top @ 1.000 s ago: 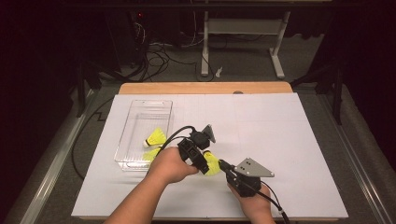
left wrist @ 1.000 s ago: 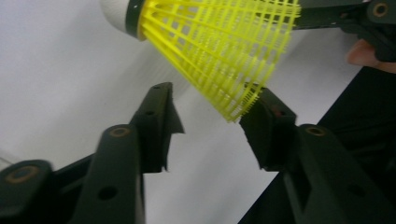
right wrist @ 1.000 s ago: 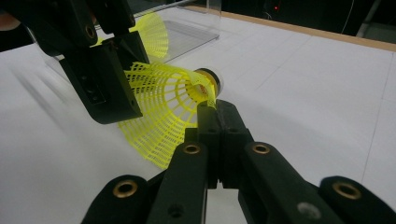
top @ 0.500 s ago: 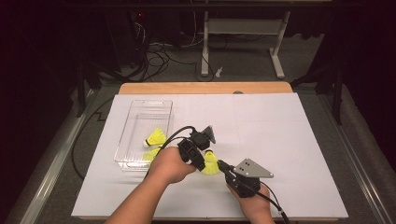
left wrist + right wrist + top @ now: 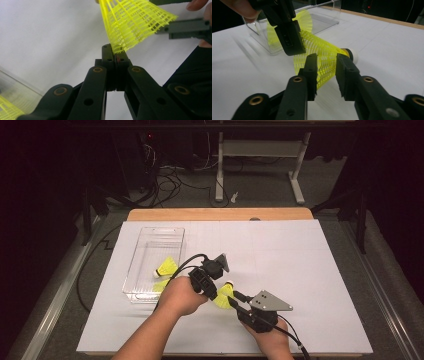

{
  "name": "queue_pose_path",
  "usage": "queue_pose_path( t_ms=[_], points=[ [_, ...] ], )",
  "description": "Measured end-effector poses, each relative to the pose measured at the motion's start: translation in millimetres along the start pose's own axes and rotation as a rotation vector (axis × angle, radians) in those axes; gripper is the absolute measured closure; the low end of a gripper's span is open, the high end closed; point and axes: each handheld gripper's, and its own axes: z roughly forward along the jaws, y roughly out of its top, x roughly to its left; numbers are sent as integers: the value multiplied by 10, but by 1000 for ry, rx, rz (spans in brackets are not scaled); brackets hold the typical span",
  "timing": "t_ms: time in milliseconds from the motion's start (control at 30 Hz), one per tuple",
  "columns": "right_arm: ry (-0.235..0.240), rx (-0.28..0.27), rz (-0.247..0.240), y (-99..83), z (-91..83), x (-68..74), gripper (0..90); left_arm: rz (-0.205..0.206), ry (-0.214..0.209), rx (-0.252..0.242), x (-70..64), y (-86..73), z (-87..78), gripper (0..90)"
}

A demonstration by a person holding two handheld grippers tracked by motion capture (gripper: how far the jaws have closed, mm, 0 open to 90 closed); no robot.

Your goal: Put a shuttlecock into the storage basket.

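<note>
White table sheet (image 5: 300, 270), with a clear plastic tray (image 5: 150, 251) at about 9 o'clock from centre holding further yellow shuttlecocks (image 5: 166, 267). Left gripper (image 5: 212, 290), toward 6 o'clock, has its jaws pressed together on the skirt rim of a yellow shuttlecock (image 5: 225, 295) lying on the sheet just beside the tray's 4 o'clock corner. Right gripper (image 5: 325, 72), at the shuttlecock's 5 o'clock, has its jaws spread, one on each side of the mesh skirt.

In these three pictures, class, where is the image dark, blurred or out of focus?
High view: the white table sheet is brightly lit, the floor behind nearly black. Left gripper view: the clear plastic box at the lower left is blurred. Right gripper view: the yellow mesh plastic shuttlecock is sharp, while the sheet at the left shows streaky smear.
</note>
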Motion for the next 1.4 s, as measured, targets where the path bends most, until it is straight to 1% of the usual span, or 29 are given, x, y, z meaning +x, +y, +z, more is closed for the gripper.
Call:
queue_pose_path(
  t_ms=[133, 267, 333, 367, 433, 533, 667, 767, 867, 900, 1000, 1100, 1200, 1233, 1333, 1400],
  points=[
    [16, -9, 0, 11, -7, 11, 622, -1, -4, 2, 9, -3, -1, 900],
    [37, -11, 7, 12, -14, 13, 572, -9, 13, -9, 39, -19, -18, 900],
    [45, -14, 8, 13, -21, 17, 540, -11, 15, -2, 58, -30, -20, 900],
    [46, -16, 7, 14, -25, 19, 526, -11, 9, 1, 72, -38, -24, 900],
    [56, -21, 15, 17, -33, 17, 487, -13, 10, 4, 84, -53, -24, 900],
    [72, -15, 28, 13, -39, 4, 442, -25, 8, 0, 112, -78, -25, 900],
    [78, -16, 41, 6, -55, -20, 367, -34, 6, 6, 159, -130, -25, 900],
    [70, -24, 36, -3, -74, -48, 315, -34, 8, 8, 192, -163, -30, 900],
    [61, -36, 54, -9, -110, -108, 267, -31, 5, 13, 220, -186, -30, 900],
    [58, -37, 54, -11, -120, -127, 255, -38, -1, 14, 228, -197, -22, 900],
    [40, -46, 72, -14, -158, -204, 218, -36, 2, 23, 245, -218, -7, 900],
    [21, -46, 75, -15, -189, -274, 187, -34, -2, 27, 257, -233, -5, 899],
    [-5, -30, 64, -27, -219, -352, 169, -32, -4, 30, 273, -240, -16, 899],
    [-13, -24, 67, -32, -227, -376, 164, -37, -4, 25, 276, -243, -16, 899],
    [-26, -12, 75, -47, -244, -455, 156, -32, -6, 28, 288, -251, -16, 899],
    [-38, -3, 52, -63, -269, -487, 151, -30, -7, 30, 290, -257, -15, 899]
  ],
)
